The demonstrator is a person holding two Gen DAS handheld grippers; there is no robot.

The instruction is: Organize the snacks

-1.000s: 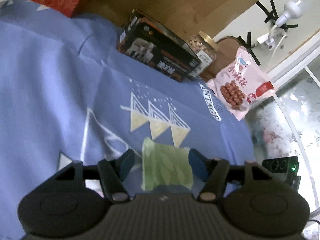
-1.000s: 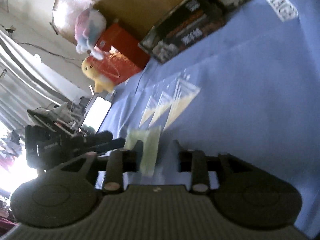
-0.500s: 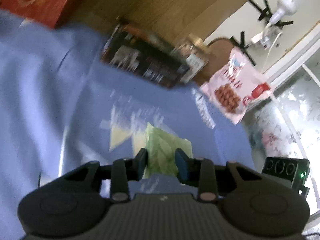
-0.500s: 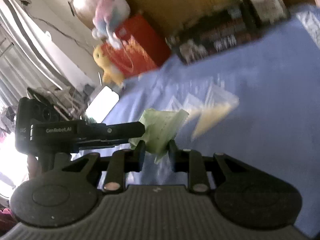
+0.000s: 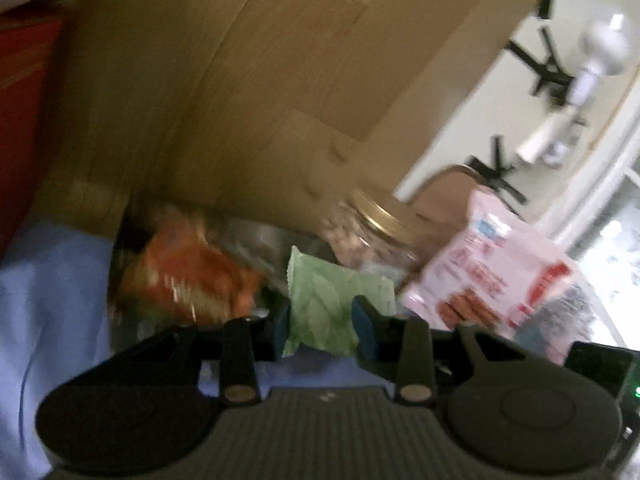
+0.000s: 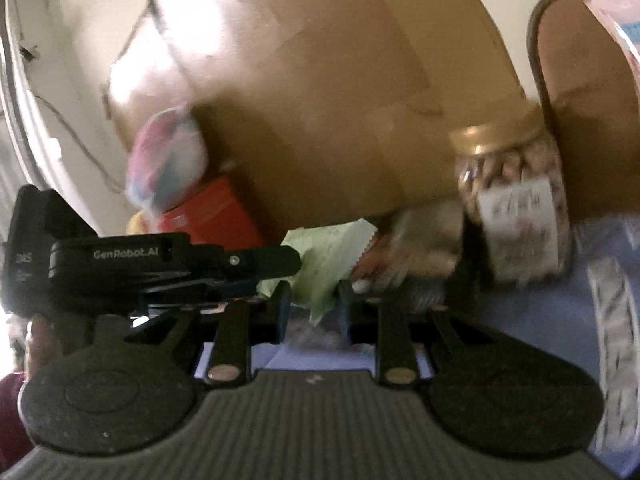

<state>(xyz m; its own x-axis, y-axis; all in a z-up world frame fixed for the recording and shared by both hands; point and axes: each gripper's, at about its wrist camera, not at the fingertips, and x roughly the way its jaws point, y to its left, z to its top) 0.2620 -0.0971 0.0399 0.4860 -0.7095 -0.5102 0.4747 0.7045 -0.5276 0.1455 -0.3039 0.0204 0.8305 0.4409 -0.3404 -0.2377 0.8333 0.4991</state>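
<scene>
A light green snack packet (image 5: 328,308) is pinched between both grippers and held above the blue cloth. My left gripper (image 5: 325,328) is shut on its lower part. My right gripper (image 6: 313,307) is shut on the same packet (image 6: 324,264) from the other side. The left gripper's black body (image 6: 160,268) shows at the left of the right wrist view. Behind the packet are a dark snack box with an orange picture (image 5: 192,276), a gold-lidded jar of nuts (image 5: 376,232), also in the right wrist view (image 6: 516,208), and a pink snack bag (image 5: 492,280).
A large cardboard box (image 5: 280,80) stands behind the snacks. A red box (image 6: 212,216) and a plush toy (image 6: 168,168) sit at the left. The blue cloth (image 5: 52,300) covers the surface. A wall with cables and a white lamp (image 5: 600,48) is at the right.
Both grippers closed on the green packet and lifted it off the cloth. They have carried it towards the box, jar and pink bag, which are now much closer.
</scene>
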